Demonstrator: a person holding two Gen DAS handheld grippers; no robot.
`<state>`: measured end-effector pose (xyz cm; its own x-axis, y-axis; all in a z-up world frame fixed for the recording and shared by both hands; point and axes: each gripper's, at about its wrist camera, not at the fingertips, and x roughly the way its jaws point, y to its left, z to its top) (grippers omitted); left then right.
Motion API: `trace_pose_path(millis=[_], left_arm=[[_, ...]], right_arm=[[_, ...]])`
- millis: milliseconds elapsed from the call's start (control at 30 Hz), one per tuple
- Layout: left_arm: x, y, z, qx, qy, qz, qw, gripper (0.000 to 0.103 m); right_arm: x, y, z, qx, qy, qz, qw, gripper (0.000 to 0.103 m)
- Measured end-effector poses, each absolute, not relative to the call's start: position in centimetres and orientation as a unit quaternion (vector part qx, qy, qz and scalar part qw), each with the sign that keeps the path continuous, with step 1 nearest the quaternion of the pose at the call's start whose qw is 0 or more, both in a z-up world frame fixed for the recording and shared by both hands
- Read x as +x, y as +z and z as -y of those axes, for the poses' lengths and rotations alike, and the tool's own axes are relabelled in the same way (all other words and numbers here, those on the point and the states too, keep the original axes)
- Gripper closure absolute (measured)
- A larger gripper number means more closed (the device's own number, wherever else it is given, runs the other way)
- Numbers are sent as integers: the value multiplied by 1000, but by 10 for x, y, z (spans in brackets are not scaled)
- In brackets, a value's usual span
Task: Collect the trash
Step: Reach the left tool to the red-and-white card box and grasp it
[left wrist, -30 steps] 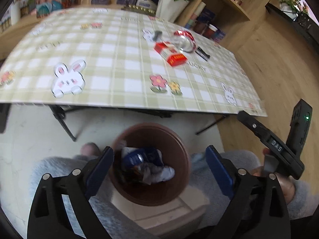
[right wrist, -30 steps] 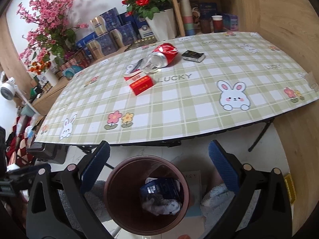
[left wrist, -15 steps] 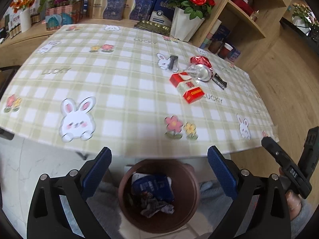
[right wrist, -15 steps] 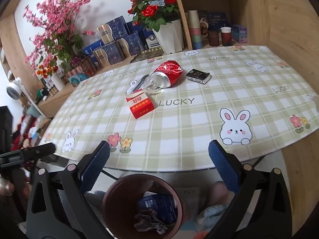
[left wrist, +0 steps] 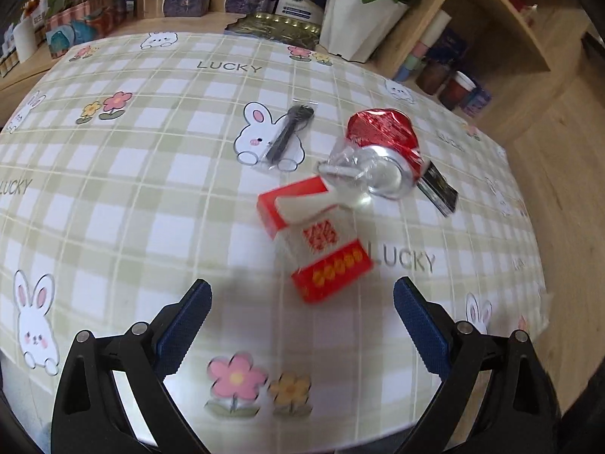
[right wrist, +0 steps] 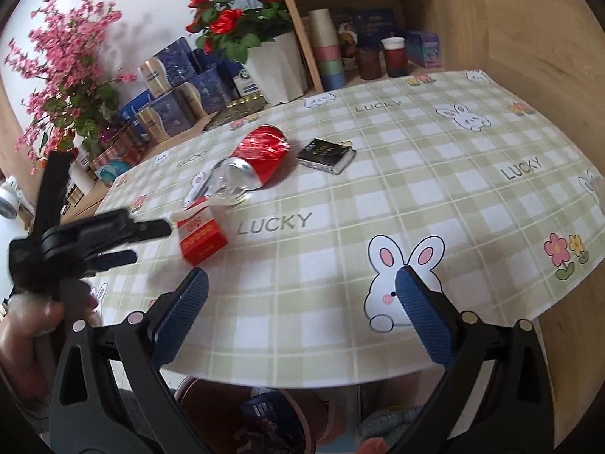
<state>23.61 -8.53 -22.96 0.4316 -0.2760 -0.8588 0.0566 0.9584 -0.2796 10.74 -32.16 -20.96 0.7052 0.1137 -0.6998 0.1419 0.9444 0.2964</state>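
On the checked tablecloth (left wrist: 113, 196) lie a red and white cigarette pack (left wrist: 315, 240) (right wrist: 200, 236), a crushed red can (left wrist: 378, 155) (right wrist: 257, 160), a small black box (left wrist: 438, 187) (right wrist: 327, 153) and a bagged black plastic fork (left wrist: 287, 136). My left gripper (left wrist: 300, 331) is open just short of the cigarette pack, nothing between its fingers; the right wrist view shows it as the left gripper (right wrist: 121, 242) beside the pack. My right gripper (right wrist: 302, 312) is open over the table's near edge. A brown bin (right wrist: 249, 420) with trash sits below.
Red roses in a white pot (right wrist: 276, 68), blue gift boxes (right wrist: 177, 90), stacked cups (right wrist: 327, 51) and jars (right wrist: 395, 56) line the far side. A wooden shelf wall (right wrist: 529, 38) stands right. A hand (right wrist: 26, 325) holds the left gripper.
Both grippers have risen from over the bin to the table top. The left one has closed in on the cigarette pack; the bin has dropped out of its view.
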Motion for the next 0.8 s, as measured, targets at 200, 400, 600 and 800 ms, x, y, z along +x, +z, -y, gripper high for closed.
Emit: trace_pose_path(millis=[200,400,600,800], left_arm=[[272,-250,110,-82,-55,-530,842,8],[288,-266,118,-63,-38,-542,837,8],[282,-266,113,-20,-64,-550,833,38],[255,-264,88,-30,-112,-550,827,44]], right_arm=[[119,-225,332,165,-19,-393,904,6],[125,-233,339,152,-31,-402,902,6],[129,-236,338,136,-35,-406,903,6],[140,-238,329,141,-18,-417,898,6]])
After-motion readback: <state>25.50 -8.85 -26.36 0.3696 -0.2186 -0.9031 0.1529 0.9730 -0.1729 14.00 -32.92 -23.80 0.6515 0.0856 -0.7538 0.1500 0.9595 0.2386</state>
